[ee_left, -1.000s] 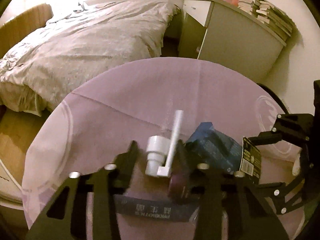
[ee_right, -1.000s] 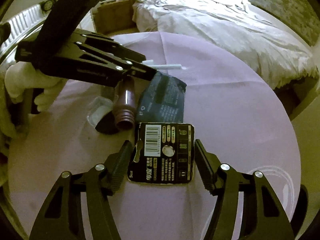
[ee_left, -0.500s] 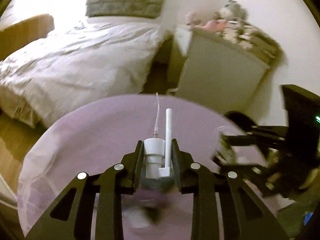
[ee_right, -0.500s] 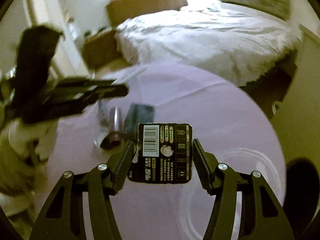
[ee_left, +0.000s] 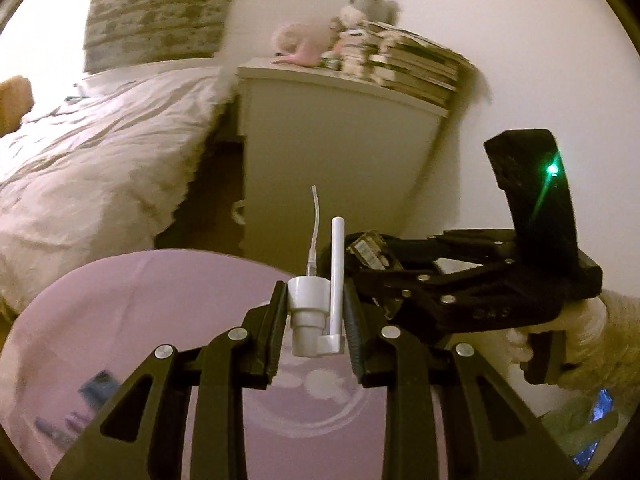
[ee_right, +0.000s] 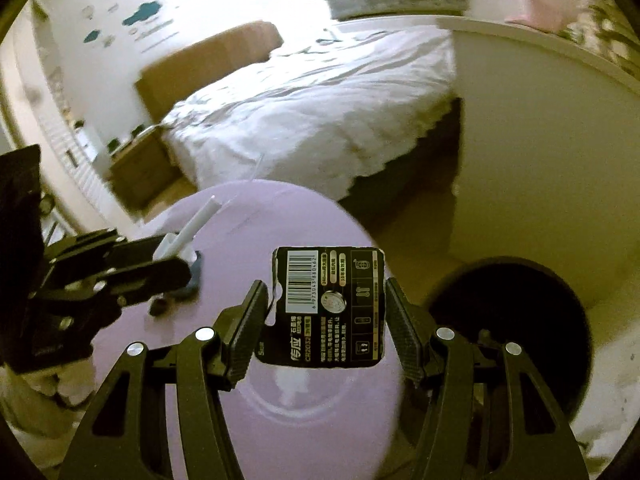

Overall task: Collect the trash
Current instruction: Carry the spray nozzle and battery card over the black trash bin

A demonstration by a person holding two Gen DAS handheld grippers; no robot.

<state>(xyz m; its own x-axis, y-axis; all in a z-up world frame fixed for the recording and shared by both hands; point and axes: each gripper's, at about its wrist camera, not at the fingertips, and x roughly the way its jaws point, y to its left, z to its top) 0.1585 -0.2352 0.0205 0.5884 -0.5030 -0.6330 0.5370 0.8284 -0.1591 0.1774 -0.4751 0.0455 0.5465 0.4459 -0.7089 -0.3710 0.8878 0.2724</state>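
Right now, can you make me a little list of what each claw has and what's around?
left claw: shut on the white spray pump, lifted above the table
right claw: shut on the black battery card, also in the air
table: round, purple cloth
still on table: a few blurry small things, too unclear to name
dark round opening: low down, right of the table
behind: bed

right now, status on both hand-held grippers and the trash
Left hand-held gripper shut on white spray pump. Right hand-held gripper shut on black battery card. Both above purple table; nothing blocking.
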